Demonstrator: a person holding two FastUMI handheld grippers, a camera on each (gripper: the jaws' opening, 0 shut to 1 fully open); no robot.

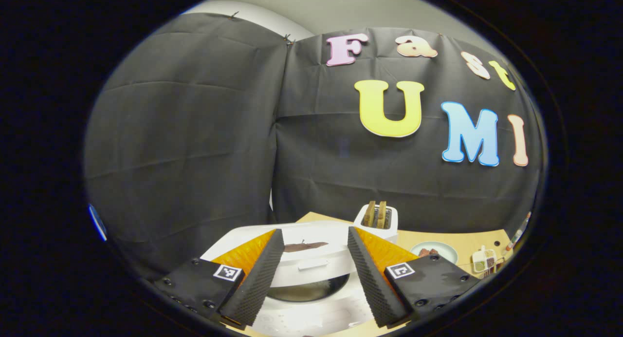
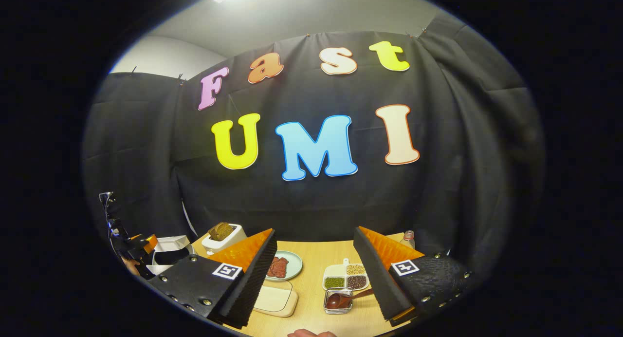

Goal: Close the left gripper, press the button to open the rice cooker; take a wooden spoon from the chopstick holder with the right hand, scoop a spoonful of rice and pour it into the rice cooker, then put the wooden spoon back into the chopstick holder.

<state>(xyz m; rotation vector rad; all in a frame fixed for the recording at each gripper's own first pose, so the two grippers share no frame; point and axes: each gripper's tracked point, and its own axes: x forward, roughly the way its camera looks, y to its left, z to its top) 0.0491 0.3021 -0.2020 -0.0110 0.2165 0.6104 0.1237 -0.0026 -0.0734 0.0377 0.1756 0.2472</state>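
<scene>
Ribbed fingers of the left tool are held wide apart with nothing between them, just above the white rice cooker at the counter's left end, whose lid is judged already raised over the dark pot. The right tool is likewise spread and empty, poised above the wooden spoon lying in a small clear dish near the front edge. Fetching the spoon is judged the step in hand; the fingers must be lowered around its handle.

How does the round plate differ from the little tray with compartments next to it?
The plate is round, pale green and undivided, with reddish-brown pieces on it. The tray is white, roughly square and split into compartments that hold separate green, tan and dark grains. Both sit on the wooden table.
</scene>
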